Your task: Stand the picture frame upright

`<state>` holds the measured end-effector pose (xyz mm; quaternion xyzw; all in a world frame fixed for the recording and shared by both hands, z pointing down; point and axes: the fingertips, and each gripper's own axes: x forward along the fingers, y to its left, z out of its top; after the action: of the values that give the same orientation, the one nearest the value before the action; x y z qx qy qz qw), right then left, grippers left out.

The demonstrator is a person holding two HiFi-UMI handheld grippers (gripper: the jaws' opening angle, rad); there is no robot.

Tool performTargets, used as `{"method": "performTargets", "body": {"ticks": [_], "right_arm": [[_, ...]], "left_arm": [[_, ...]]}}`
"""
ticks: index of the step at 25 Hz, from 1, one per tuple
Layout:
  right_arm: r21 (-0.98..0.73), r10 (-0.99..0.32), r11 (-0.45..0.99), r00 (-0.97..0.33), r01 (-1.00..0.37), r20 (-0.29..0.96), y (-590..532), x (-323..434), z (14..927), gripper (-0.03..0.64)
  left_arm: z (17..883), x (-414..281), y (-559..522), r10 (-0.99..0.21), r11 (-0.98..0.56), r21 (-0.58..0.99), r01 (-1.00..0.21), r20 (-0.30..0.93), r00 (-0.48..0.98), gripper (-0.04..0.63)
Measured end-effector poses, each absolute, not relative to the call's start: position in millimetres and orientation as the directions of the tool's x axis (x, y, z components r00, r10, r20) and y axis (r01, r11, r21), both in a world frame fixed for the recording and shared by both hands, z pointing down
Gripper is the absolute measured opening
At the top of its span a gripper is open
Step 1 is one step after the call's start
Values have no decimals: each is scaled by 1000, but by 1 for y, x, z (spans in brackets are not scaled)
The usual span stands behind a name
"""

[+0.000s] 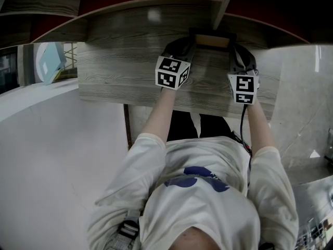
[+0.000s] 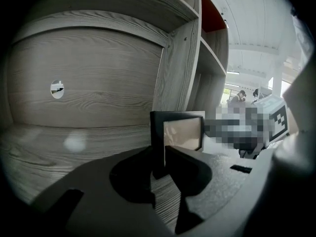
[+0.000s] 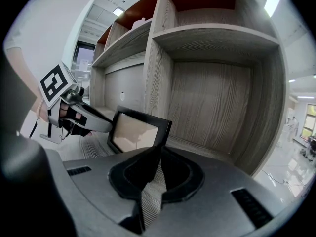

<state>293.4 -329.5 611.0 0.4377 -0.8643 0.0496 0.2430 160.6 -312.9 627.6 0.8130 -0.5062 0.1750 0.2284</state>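
We see the picture frame point(image 1: 212, 40) standing on its lower edge on the wooden shelf point(image 1: 119, 72), near the back panel and just in front of an upright divider point(image 3: 158, 68). In the right gripper view its pale picture side faces us and it tilts slightly backward.

The left gripper point(image 1: 188, 41) comes in at the frame's left side. In the left gripper view its jaws point(image 2: 159, 154) are clamped on the frame's dark left edge point(image 2: 157, 132), one jaw on each face.

The right gripper point(image 1: 234, 48) flanks the other side. In its own view the jaws point(image 3: 160, 149) stand nearly together, and their tips pinch the frame's lower right corner point(image 3: 136, 132). Wood grain shows through the narrow gap behind the tips.

Each gripper's marker cube shows in the head view. The left cube also appears in the right gripper view point(image 3: 54, 83), beside the frame. Both forearms reach forward over the shelf from a white T-shirt point(image 1: 203, 191).
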Motion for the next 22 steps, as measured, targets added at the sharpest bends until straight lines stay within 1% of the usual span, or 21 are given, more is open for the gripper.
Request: {"method": "performTargets", "body": {"ticks": [5,7,12,22], "right_arm": [[132,-730,614,-497,-778,469,-329,293,610,29],[129,-726,616,-497,-777,475,-328,293,610,29],[130,-727,612,-491,-780,480,-328,294,611,61],[95,-742,583,-481,-807,466,-324,300,602,75]], "left_arm": [[628,163,-312,-735,-396,202,-896,516,441,67],[629,163,-311,-727,-401,207,-892,521,447,80],[628,164,-312,-726,-408,211,-888,515,456,92],[621,159,-307,-740,-399,215,-891,499,451,106]]}}
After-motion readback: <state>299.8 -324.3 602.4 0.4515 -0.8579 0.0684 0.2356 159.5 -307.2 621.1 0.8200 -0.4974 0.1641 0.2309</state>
